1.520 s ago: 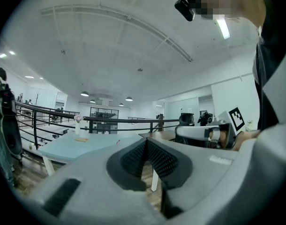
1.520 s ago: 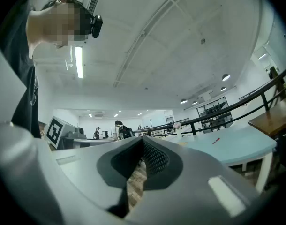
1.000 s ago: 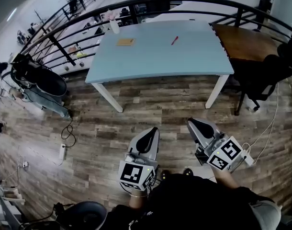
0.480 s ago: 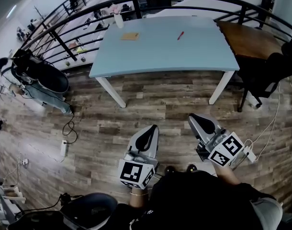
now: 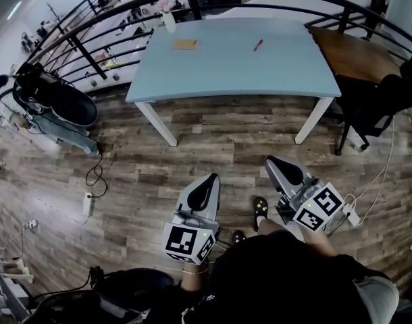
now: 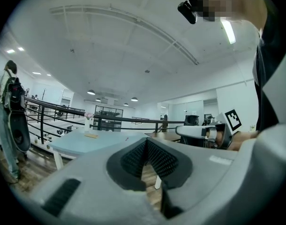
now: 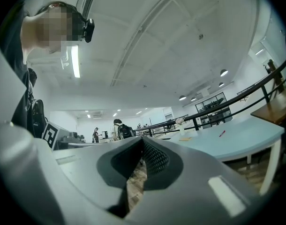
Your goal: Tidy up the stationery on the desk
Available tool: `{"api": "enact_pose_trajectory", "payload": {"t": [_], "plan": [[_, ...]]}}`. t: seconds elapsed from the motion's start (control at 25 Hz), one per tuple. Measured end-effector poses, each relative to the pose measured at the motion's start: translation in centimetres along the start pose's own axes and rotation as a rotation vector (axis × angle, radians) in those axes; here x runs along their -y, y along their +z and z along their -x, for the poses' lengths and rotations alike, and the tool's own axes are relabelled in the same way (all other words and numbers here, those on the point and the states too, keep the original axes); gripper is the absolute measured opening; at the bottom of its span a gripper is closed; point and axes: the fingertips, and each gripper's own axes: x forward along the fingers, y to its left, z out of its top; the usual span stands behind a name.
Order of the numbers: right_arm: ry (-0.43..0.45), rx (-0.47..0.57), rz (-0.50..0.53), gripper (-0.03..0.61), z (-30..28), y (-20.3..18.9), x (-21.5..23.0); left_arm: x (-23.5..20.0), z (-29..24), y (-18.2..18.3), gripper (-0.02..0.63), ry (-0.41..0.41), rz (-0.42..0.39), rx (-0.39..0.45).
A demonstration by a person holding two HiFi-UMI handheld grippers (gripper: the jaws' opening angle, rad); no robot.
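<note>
Container: one white vessel stands upright at the far left corner of the light blue desk; something pink shows at its top, too small to identify.

Stationery: a red pen lies on the desk top toward the far right; a tan pad lies flat toward the far left, near the vessel; pen and pad are well apart.

Left claw: closed, pads together, nothing between them. Right claw: closed likewise, empty. Both are held level over the plank floor, pointing toward the desk and well apart from its near edge.

Head view only: a brown wooden desk just beside the blue desk's right end; a black chair near it; a dark bag by the railing at left; the person's shoes on the floor between the claws.

Left gripper view only: the right claw from the side, with its marker cube; the pad shows as a thin strip on the desk; the pen cannot be made out clearly.

Right gripper view only: the pen, the pad and the vessel on the desk at right; people standing far off, with one corner of the left claw's marker cube at the left edge.
</note>
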Motion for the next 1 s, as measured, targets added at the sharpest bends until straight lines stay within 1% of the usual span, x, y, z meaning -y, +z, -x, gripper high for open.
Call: {"api": "enact_pose_trajectory", "payload": {"t": [0.2, 0.48, 0.68, 0.8, 1.0], "plan": [[0.026, -0.001, 0.000, 0.009, -1.6, 0.2, 1.2, -1.4, -0.7, -0.1, -0.002, 0.029, -0.004, -0.008], [0.075, 0.007, -0.012, 0.009, -5.3, 0.7, 4.4, -4.0, -3.2, 0.3, -0.002, 0.093, -0.013, -0.021], [0.108, 0.000, -0.028, 0.009, -7.4, 0.3, 7.1, -5.6, -5.6, -0.1, 0.000, 0.135, 0.002, -0.021], [0.114, -0.012, -0.036, 0.009, -8.3, -0.1, 8.7, -6.5, -7.3, -0.4, 0.002, 0.143, 0.014, -0.014], [0.101, -0.022, -0.042, 0.009, -9.9, 0.0, 11.8, -7.9, -10.8, -0.1, 0.006, 0.132, 0.016, -0.014]]}}
